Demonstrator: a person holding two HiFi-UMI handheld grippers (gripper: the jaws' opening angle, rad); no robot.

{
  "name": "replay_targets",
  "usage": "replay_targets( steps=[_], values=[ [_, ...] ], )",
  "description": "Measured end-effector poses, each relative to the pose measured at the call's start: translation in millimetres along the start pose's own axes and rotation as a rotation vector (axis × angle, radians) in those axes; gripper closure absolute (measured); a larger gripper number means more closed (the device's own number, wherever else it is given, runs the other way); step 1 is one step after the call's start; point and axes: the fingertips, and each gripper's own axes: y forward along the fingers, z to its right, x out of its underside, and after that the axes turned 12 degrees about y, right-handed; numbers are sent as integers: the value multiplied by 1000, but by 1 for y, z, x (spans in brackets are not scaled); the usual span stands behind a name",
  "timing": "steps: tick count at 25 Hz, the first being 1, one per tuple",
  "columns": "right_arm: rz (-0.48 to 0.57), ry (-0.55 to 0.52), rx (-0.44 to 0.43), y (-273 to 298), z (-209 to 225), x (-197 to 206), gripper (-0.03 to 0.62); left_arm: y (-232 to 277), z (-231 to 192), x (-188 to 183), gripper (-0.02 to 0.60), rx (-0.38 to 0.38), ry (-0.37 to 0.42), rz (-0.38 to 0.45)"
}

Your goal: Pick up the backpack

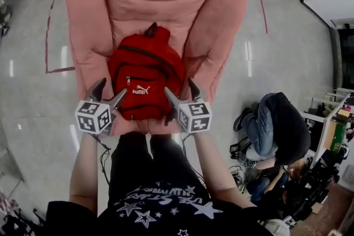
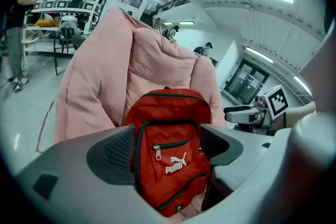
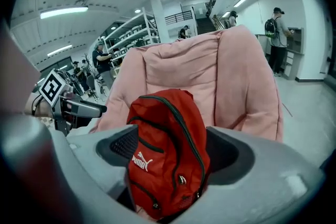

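Observation:
A red backpack [image 1: 145, 77] with a white logo stands upright on the seat of a pink beanbag chair [image 1: 88, 19]. My left gripper [image 1: 109, 92] is open at the backpack's lower left corner, and my right gripper [image 1: 181, 91] is open at its lower right corner. In the left gripper view the backpack [image 2: 170, 152] shows front-on in the gap of the left gripper [image 2: 168, 148], whose pads stand clear of it. In the right gripper view the backpack [image 3: 168, 149] shows from its side in the gap of the right gripper [image 3: 170, 153], also untouched.
A person [image 1: 279, 130] crouches on the floor at the right beside cables and equipment. Red tape lines [image 1: 52, 25] mark the grey floor around the chair. Shelving [image 2: 63, 2] and standing people are far behind the chair. My own legs are right below the grippers.

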Motion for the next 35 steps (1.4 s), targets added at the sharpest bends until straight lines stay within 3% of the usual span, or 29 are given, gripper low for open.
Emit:
replay_targets(
  steps=[7,13,20,24,30,31,33,35],
  values=[
    [-12,-6,65,39,10,2,129,47,-37,4,184,36,3,-27],
    [-30,-56,77,72,15,6,128,82,-63,7,184,47,32,-48],
    [15,-149,137,95,29,-2,128,106,-68,11,184,125,4,-58],
    [12,-180,144,104,32,-5,128,118,-72,10,184,126,-17,-54],
    [-13,-194,125,118,32,-4,129,139,-68,27,187,142,40,-212],
    [-25,-198,115,120,31,-3,129,142,-67,29,192,147,56,-231],
    [-51,-205,89,123,28,2,131,146,-63,32,317,161,88,-244],
    [-70,-213,66,125,22,5,134,146,-56,31,395,197,78,-233]
  ],
)
